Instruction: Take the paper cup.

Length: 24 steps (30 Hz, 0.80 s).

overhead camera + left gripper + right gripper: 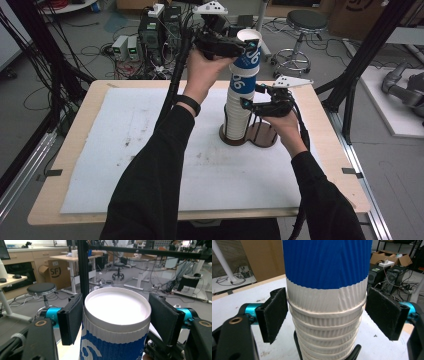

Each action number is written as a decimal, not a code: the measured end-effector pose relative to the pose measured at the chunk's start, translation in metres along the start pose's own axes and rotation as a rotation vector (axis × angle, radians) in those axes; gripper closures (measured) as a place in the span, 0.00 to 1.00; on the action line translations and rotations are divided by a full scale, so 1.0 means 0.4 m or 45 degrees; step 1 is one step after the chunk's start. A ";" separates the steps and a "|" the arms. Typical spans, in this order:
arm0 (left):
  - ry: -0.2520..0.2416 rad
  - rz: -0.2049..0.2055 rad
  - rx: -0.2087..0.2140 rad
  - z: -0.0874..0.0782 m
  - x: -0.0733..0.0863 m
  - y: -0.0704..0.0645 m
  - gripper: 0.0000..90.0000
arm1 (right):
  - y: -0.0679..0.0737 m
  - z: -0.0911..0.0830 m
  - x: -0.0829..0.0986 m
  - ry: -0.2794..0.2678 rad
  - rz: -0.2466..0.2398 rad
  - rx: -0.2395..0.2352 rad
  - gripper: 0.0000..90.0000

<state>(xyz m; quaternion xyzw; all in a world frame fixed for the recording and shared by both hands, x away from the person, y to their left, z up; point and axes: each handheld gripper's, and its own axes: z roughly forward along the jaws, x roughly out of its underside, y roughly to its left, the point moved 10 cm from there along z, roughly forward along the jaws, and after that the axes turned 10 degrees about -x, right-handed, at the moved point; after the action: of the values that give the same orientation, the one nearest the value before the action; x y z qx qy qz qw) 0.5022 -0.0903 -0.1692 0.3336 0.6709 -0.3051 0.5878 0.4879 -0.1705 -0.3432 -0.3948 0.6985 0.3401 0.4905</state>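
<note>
On the tabletop (150,150), a stack of paper cups (239,112) is seen upright in a dark wooden holder (262,136). The right gripper (250,103) is set around the stack's middle, jaws open, pads (274,315) just beside the ribbed wall. Higher and farther off, the top cup (248,47) is straddled by the left gripper (245,47), jaws open too, the left pad near touching. The stack should be clamped first, then the top cup lifted straight up.

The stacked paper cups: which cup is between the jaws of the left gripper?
The topmost cup, blue and white with its open rim facing up. The left gripper brackets it just below the rim, whereas the right gripper brackets the white cups lower down.
</note>
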 end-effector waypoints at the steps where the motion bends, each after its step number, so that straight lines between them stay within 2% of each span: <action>1: -0.007 -0.004 0.000 -0.003 -0.005 0.001 0.33 | 0.000 0.000 0.000 0.000 0.000 0.001 0.21; 14: -0.105 -0.024 -0.006 -0.053 -0.064 0.009 0.33 | 0.001 0.001 -0.001 0.000 0.001 0.004 0.21; 21: -0.105 0.004 -0.009 -0.095 -0.077 0.008 0.33 | 0.000 0.000 -0.001 0.001 0.001 0.008 0.21; 24: -0.076 0.034 -0.012 -0.118 -0.072 0.005 0.33 | -0.001 0.000 0.000 0.001 0.001 0.007 0.21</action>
<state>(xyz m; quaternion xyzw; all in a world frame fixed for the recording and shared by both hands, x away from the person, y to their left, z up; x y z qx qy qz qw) 0.4788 -0.0539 -0.1347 0.3303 0.6499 -0.3040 0.6132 0.4883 -0.1705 -0.3432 -0.3932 0.6998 0.3383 0.4911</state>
